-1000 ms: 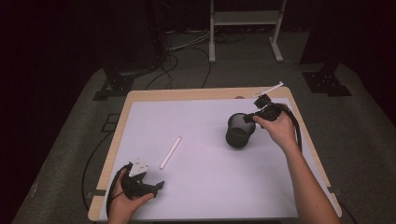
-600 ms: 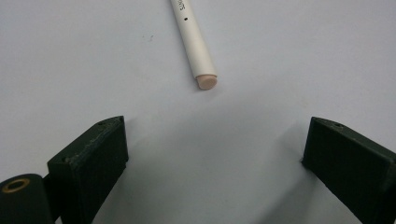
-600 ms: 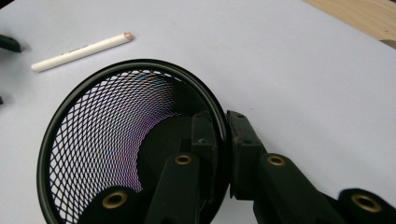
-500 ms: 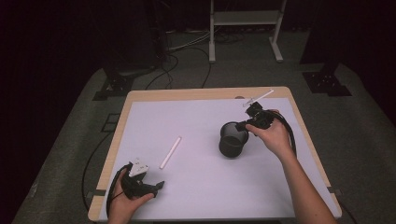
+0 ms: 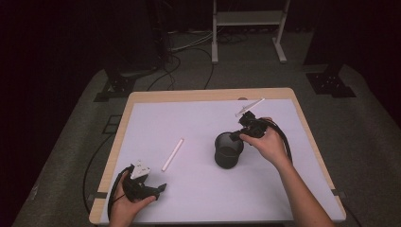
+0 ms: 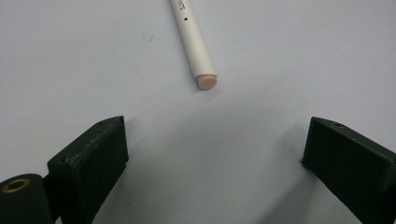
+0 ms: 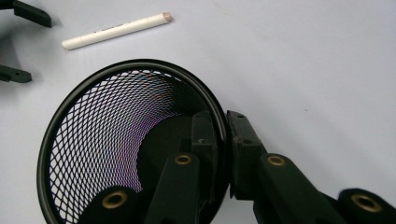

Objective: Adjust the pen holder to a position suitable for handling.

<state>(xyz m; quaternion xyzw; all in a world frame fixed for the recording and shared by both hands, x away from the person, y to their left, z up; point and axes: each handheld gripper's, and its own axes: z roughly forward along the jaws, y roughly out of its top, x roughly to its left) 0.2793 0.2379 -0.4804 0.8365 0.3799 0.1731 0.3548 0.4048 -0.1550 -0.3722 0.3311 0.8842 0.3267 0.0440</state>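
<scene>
I am clamping my right tool (image 7: 223, 154) on the rim of one round black wire-mesh cup (image 5: 228, 150), standing upright on the smooth white surface (image 5: 198, 123). One slim white cylindrical marker (image 5: 172, 154) is lying left of the cup. My left tool (image 6: 215, 163) is resting beyond it, jaws apart.

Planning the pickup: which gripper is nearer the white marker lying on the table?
Left. The left gripper sits open just short of the white marker; the right gripper is farther off, clamped on the black mesh cup's rim.
</scene>
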